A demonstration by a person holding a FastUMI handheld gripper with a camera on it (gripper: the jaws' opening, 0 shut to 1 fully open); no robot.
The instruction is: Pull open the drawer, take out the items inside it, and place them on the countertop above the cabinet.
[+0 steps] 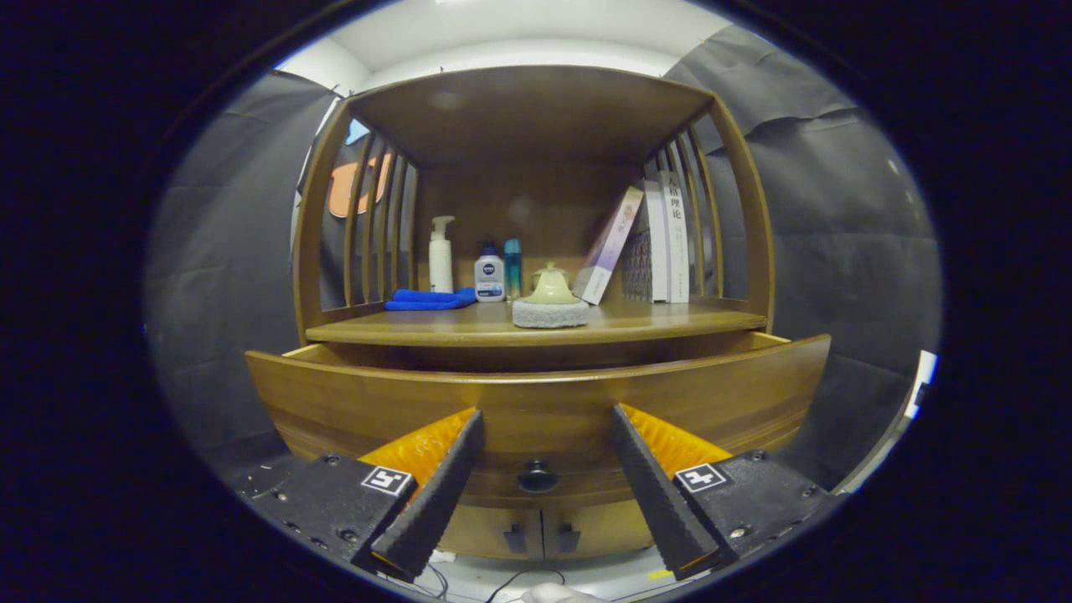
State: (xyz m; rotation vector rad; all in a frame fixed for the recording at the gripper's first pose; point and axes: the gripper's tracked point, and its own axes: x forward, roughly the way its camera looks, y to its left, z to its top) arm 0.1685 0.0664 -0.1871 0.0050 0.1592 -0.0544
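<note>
A wooden drawer (536,402) stands pulled out toward me from under the cabinet's countertop (536,328). Its dark round knob (537,476) lies between my fingers, slightly beyond them. My gripper (544,419) is open, with nothing between its fingers, close in front of the drawer's front panel. The drawer's inside is hidden behind its front panel. On the countertop sits a pale bell-shaped item on a grey pad (550,303).
On the countertop stand a white pump bottle (440,255), a small white and blue bottle (489,273), a blue tube (512,268), a folded blue cloth (429,299) and several leaning books (649,244). Slatted side rails and a wooden top enclose the shelf. Cabinet doors (540,532) lie below the drawer.
</note>
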